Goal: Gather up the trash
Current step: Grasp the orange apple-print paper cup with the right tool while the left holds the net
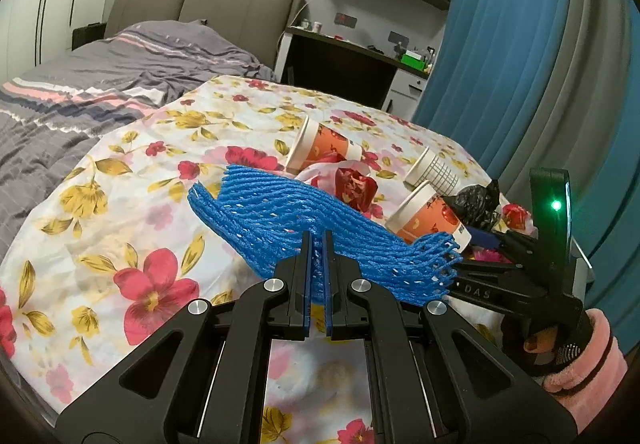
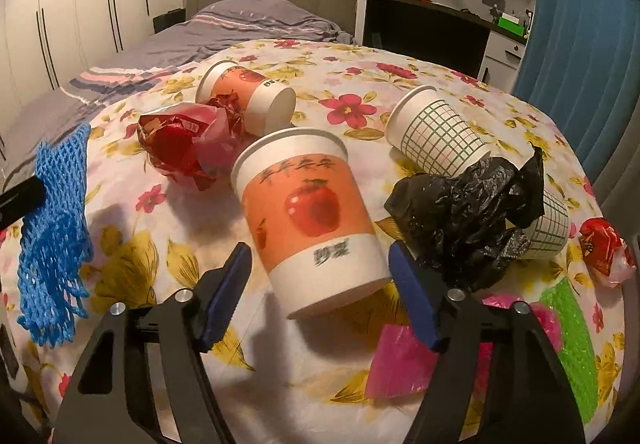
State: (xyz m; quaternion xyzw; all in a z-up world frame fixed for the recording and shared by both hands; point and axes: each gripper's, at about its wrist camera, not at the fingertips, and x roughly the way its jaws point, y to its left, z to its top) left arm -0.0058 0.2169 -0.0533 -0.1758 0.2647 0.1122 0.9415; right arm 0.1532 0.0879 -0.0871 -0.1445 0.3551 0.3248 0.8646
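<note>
My left gripper (image 1: 318,240) is shut on a blue foam fruit net (image 1: 304,219), held above the flowered tablecloth (image 1: 132,211); the net also shows at the left of the right wrist view (image 2: 54,228). My right gripper (image 2: 320,264) is open, its fingers on either side of the base of an orange apple-print paper cup (image 2: 308,215) lying on its side. A second orange cup (image 2: 244,95), a red wrapper (image 2: 188,147), a grid-pattern cup (image 2: 436,135) and a crumpled black bag (image 2: 468,215) lie beyond.
Another grid cup (image 2: 552,224) sits behind the black bag. A red-white wrapper (image 2: 604,248), green bubble wrap (image 2: 568,344) and pink plastic (image 2: 404,360) lie at the right. A bed (image 1: 80,91) stands to the left, a blue curtain (image 1: 540,63) to the right.
</note>
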